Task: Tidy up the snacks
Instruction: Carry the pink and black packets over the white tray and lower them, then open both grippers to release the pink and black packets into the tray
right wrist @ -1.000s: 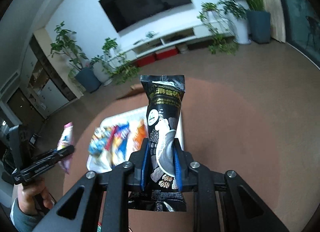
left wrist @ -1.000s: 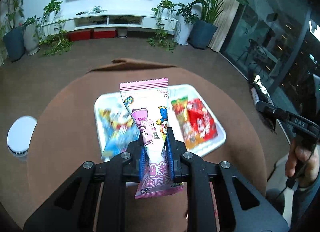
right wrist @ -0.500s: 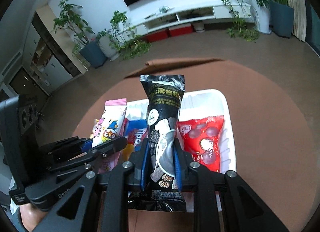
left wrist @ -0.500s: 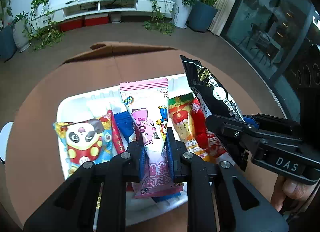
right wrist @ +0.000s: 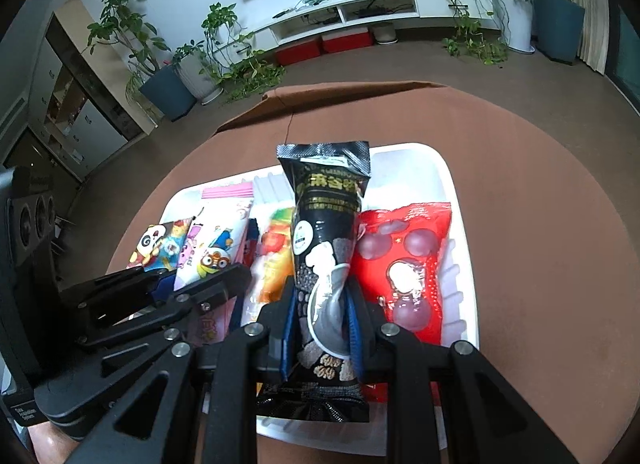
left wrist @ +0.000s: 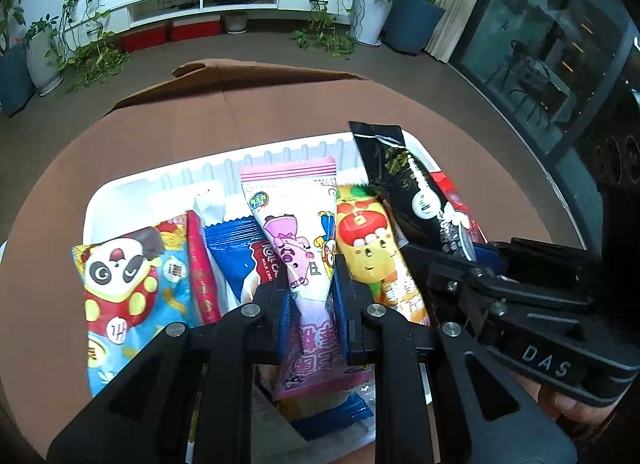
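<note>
Two packets are left in our grip above the white tray [left wrist: 120, 187]: our left gripper [left wrist: 310, 296] pinches the pink pack [left wrist: 296, 232], our right gripper [right wrist: 322, 304] pinches the black pack [right wrist: 324, 219]. Already lying in the tray are the panda pack [left wrist: 128, 288], blue pack [left wrist: 232, 240], orange pack [left wrist: 372, 260] and red pack [right wrist: 404, 260]. We judge only setting these two down and letting go remains.

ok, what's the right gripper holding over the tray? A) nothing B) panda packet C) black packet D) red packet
C: in the right wrist view the right gripper is shut on the black packet, which stands between its fingers above the white tray; the red packet lies in the tray beside it.
</note>
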